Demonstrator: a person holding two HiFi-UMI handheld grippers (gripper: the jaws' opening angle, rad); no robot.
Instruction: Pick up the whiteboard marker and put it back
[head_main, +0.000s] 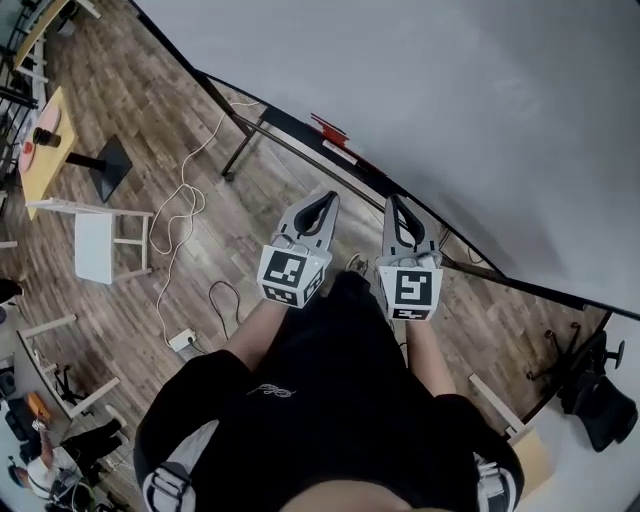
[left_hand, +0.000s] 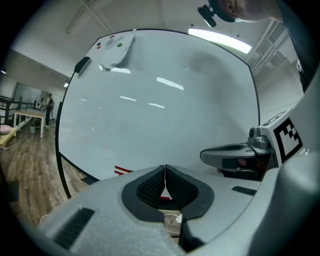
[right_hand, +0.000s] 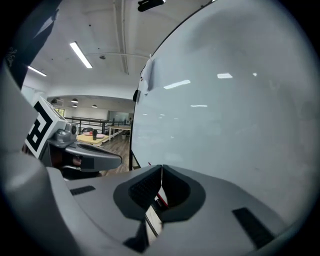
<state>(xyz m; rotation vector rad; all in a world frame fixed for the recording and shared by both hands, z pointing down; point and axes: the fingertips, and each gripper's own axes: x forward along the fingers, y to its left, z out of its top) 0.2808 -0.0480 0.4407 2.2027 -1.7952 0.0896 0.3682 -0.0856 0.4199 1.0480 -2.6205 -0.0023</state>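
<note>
Both claws were shut with nothing between their pads. The left claw (head_main: 327, 198) and the right claw (head_main: 392, 201) were held side by side in front of the person, each pointing a little downward toward the whiteboard (head_main: 430, 90). In each gripper view the two jaw tips met in a closed line.

The whiteboard marker (head_main: 327, 127) appeared as a red shape lying on the dark tray (head_main: 290, 122) along the whiteboard's lower edge, roughly midway along the stretch of tray in view. It seemed to have one or two other red pens close beside it, though how many could not be told at that size. It lay well beyond both claws and nothing touched it. From the left gripper view the same red bars showed just above and to the left of the closed tips.

I judged the step in hand to be the approach, with the pick not yet begun. To do it well, only one claw should go in, most likely the right one, which looked to line up with the red shape. Its jaws should open before they reach the tray, not at it. They should come down across the barrel near its middle, with the pads clear of the tray's front lip and of any neighbouring pen, and close only once the barrel sat squarely between them. The other claw would best hang back from the tray's edge.
</note>
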